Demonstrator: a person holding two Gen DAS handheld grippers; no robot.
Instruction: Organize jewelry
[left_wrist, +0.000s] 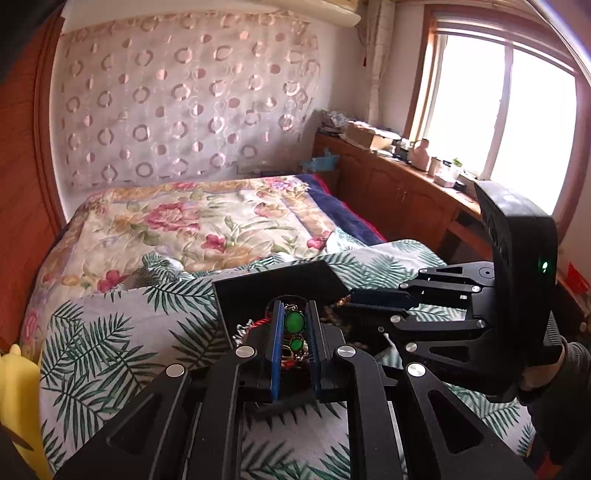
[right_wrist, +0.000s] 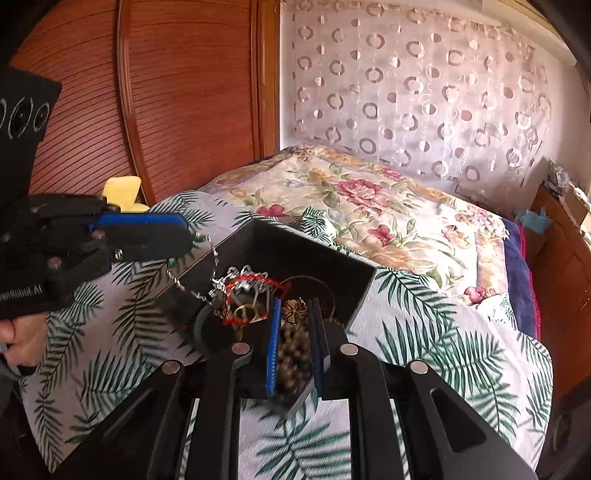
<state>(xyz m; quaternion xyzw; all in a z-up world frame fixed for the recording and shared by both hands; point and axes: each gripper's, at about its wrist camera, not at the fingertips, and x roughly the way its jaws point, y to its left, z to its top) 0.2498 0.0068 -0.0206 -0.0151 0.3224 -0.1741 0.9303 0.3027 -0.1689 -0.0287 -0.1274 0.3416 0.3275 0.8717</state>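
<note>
Step in hand, by best guess: untangling one piece from the pile in the black box (right_wrist: 354, 280). Left claw (left_wrist: 294, 328) clamped on a green-stone piece (left_wrist: 294, 322), w/ a smaller green stone just below the big one between the blue pads. From the right wrist view, left claw (right_wrist: 184, 236) sits up and to the left of the right claw, a thin silver chain (right_wrist: 212, 258) hanging from its tip and trailing down into the tangle. Right claw (right_wrist: 293, 332) partly apart, straddling a string of brown beads (right_wrist: 295, 354) w/ a bronze flower charm (right_wrist: 294, 309) at the tips; whether the pads actually pinch the beads, cannot tell.

To do it well: lift left claw slowly, straight up and away from the box, watching the chain for snags. Keep right claw low on the pile as an anchor so the rest doesn't ride up. If the chain goes taut, stop, back off, shake lightly rather than pull; thin links prob. kink or snap easily. Avoid tipping the box, since it sits on soft bedding, not a firm surface.

Jewelry itself: a knotted heap just ahead-left of the right claw, incl. red cord (right_wrist: 245, 280), silver links, a gold ring-like loop. Green stones oval, bright, glossy, set in thin metal. Beads round, dark brown, matte-ish. Box sits on a palm-leaf bedspread (right_wrist: 424, 332), open top, dark walls. Contents deeper in the box too shadowed to sort out.
</note>
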